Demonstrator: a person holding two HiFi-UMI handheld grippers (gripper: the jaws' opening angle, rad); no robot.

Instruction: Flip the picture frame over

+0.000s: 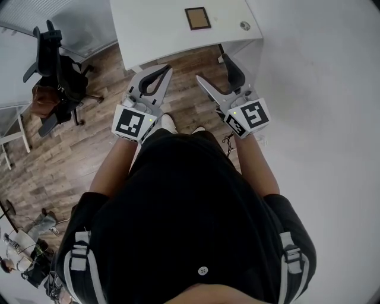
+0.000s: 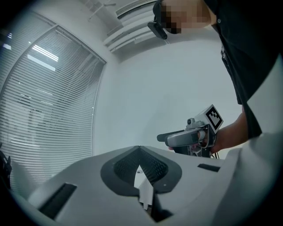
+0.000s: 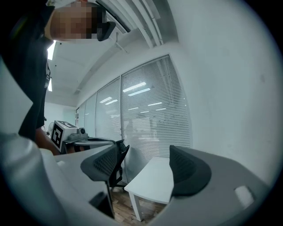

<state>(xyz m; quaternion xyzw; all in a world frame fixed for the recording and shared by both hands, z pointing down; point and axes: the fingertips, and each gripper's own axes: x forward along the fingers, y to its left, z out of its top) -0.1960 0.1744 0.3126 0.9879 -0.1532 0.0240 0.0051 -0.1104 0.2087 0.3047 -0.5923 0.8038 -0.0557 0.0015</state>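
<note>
Standing short of a white rectangular table (image 1: 148, 35) at twelve o'clock, a person holds both tools out over the wood-plank floor (image 1: 89, 136). Black office chair (image 1: 56, 65) at ten o'clock. Left gripper (image 1: 162, 69): jaws pressed together, nothing between. Right gripper (image 1: 211, 66): jaws spread wide, empty. Brown rectangular picture frame (image 1: 197, 18) lies flat on the table, well apart from both grippers. Small round silvery object (image 1: 244, 25) at its three o'clock.

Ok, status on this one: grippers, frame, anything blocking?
Left gripper shut, empty. Right gripper open, empty. Picture frame flat on the white table, both grippers short of it. Path clear; small round disc sits apart.
</note>
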